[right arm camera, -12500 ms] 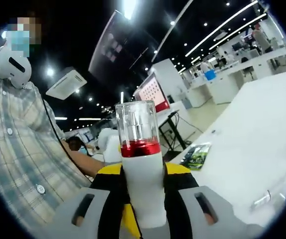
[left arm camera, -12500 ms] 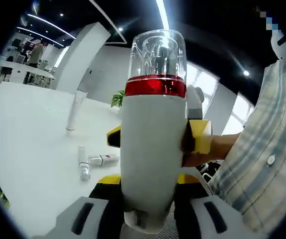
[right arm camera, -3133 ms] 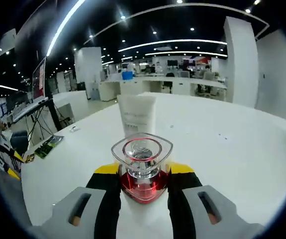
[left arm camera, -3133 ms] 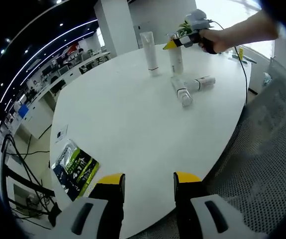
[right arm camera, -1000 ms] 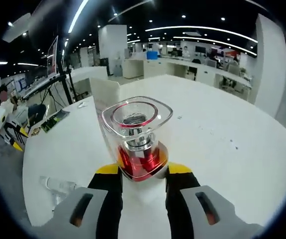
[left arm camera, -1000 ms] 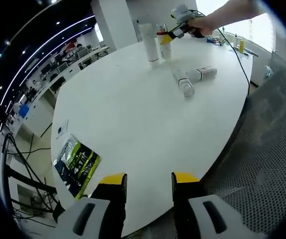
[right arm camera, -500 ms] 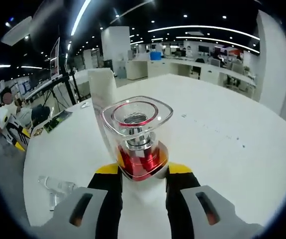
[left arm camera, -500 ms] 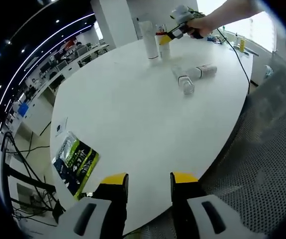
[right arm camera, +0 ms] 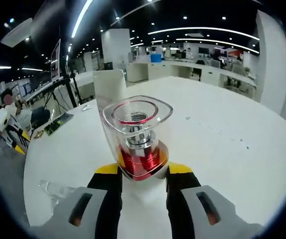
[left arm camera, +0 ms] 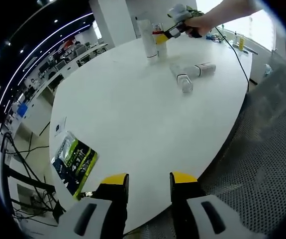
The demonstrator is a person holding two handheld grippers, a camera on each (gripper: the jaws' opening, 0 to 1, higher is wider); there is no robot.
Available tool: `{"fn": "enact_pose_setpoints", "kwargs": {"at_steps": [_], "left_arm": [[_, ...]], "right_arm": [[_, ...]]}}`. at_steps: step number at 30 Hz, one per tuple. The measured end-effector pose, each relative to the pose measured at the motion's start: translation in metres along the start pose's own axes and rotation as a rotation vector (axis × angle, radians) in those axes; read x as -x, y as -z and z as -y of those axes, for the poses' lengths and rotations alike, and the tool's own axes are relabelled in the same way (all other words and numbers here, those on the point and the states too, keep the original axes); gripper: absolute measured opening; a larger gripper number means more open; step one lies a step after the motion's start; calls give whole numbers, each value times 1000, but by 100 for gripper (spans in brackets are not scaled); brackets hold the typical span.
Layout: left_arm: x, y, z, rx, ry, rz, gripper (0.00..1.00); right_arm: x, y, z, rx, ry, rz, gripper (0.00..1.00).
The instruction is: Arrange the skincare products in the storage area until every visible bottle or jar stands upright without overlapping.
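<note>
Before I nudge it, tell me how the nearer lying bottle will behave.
The bottle lies on its side on the smooth table; round-bodied, it will probably roll. It looks small, likely light. It may bump the second lying bottle close beside it.

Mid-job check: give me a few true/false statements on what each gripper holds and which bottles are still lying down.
1. The right gripper is shut on the red-collared bottle. True.
2. The left gripper holds a bottle. False: it is open, with nothing between its jaws.
3. Two small bottles lie on their sides on the white table. True.
4. The white tube lies flat. False: it stands upright.
5. A green packet sits near the table edge. True.
</note>
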State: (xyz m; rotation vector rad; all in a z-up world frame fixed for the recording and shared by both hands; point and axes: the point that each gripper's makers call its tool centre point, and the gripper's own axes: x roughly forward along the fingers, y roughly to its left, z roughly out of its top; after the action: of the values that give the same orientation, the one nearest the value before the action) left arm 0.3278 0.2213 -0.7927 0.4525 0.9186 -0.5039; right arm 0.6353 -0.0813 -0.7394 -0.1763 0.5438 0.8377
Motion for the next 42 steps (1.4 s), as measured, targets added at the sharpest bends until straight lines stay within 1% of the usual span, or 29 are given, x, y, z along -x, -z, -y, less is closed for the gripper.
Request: {"fn": "enact_pose_setpoints", "kwargs": {"at_steps": [7,17,19,21,22,24,28,32,35,37,38,39,40,41,42], "left_arm": [[0,1,0,-2,-1,-4,34],[0,1,-1,-3,-4,-7,34],[0,2,-1,-4,-3,-10,34],[0,2,-1,-5,-4,-9,34],[0,2,-1,-3,-4,-9,34],[0,2,-1,-4,-4,-12,34],[0,2,-1,-2,-6,-11,34],[0,2,-1,-4,-5,-13,34],[0,3,-1,-3,-5,-14,34],[0,2,-1,-2,-5,-13,34],[0,2,-2,-1,-5,-9,34],[1,1,-2,0,-7,-4,34],[1,0,-3,3,-8,2,34],[1,-1,-3,6,-8,6,34],[1,-2,-3,6,-8,10,34]], "right_arm": [[0,-1,-1,-7,5,9,32],[0,-2,-6,-13,7,6,32],[0,-2,-8,-14,-10,7,33],[-1,-3,-13,-20,-48,10,35],[-2,-3,-14,-23,-56,0,36],[-3,4,-15,4,-64,-47,37],[-4,4,-16,-2,-66,-47,38],[-3,9,-16,9,-54,-69,41],[4,2,-11,15,-37,-59,46],[14,-10,-8,18,-33,-54,49],[20,-18,-8,57,-32,-60,50],[26,-24,-6,130,-33,-79,51],[34,-34,-5,217,-36,-108,51],[38,-41,-6,260,-43,-123,51],[42,-55,-12,314,-73,-134,50]]}}
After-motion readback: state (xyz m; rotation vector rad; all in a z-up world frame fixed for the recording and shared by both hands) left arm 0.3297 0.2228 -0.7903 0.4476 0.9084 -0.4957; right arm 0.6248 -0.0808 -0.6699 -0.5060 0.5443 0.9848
